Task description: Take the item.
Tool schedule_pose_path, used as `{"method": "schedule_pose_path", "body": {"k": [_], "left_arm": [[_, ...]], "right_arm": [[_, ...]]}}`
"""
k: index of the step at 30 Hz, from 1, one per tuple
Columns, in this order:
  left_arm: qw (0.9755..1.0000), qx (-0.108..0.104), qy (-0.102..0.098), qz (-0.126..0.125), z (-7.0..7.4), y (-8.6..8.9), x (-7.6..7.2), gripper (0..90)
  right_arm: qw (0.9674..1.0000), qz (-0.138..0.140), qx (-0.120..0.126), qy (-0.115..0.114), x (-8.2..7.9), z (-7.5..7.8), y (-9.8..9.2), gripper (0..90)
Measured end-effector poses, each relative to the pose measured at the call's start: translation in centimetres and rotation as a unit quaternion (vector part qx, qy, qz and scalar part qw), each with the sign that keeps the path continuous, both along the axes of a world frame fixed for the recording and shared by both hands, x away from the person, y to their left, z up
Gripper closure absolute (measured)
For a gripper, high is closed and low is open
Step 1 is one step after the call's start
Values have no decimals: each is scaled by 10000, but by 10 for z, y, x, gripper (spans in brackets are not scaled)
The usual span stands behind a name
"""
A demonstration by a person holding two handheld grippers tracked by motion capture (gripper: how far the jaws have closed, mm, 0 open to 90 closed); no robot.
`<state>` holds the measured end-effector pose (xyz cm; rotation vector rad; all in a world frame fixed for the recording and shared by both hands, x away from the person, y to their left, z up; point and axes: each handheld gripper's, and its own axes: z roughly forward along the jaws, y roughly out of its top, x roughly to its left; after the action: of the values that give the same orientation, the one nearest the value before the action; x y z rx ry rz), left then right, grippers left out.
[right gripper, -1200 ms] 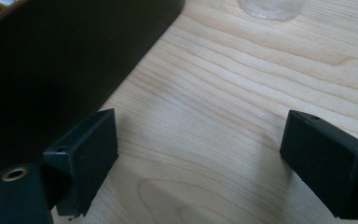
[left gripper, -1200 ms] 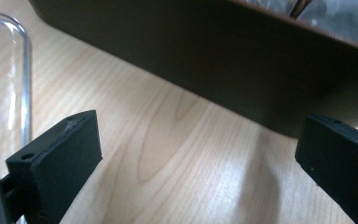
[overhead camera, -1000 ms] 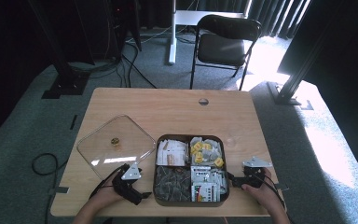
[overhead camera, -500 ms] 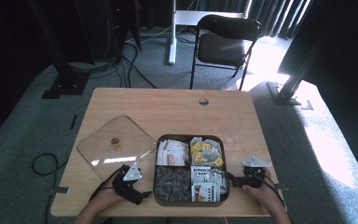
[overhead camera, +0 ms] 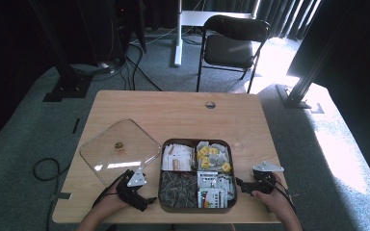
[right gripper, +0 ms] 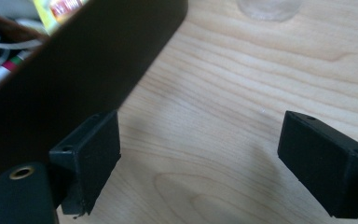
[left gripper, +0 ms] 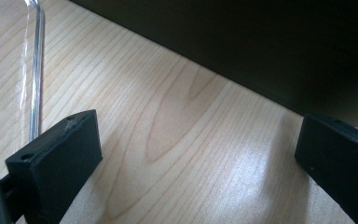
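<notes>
We are resting the left gripper [overhead camera: 147,199] wide open and empty on the table [overhead camera: 173,110], between the clear lid [overhead camera: 118,150] and the dark box [overhead camera: 197,208] of tea bags at the near edge. Our right gripper [overhead camera: 238,183], also gaping and empty, is sitting beside the box's right wall. Next, we judge, comes closing in on the box from both sides.

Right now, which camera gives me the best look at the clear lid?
The high view: the whole clear lid lies flat on the table, left of the box, knob visible. The left gripper view catches just its edge; the right gripper view adds nothing on it.
</notes>
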<state>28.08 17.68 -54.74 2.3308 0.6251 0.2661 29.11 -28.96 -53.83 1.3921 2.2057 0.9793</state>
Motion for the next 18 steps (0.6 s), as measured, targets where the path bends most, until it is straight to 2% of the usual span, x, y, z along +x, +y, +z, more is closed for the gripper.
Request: {"method": "schedule_pose_path", "body": {"k": [7,18], "left_arm": [[10000,7,-1,4,0,0,1,4],[10000,9,-1,6,0,0,1,4]], "right_arm": [[9996,-168,52,-223,-1,21,-2,127],[9993,-3,72,-373,4,44,6,128]]}}
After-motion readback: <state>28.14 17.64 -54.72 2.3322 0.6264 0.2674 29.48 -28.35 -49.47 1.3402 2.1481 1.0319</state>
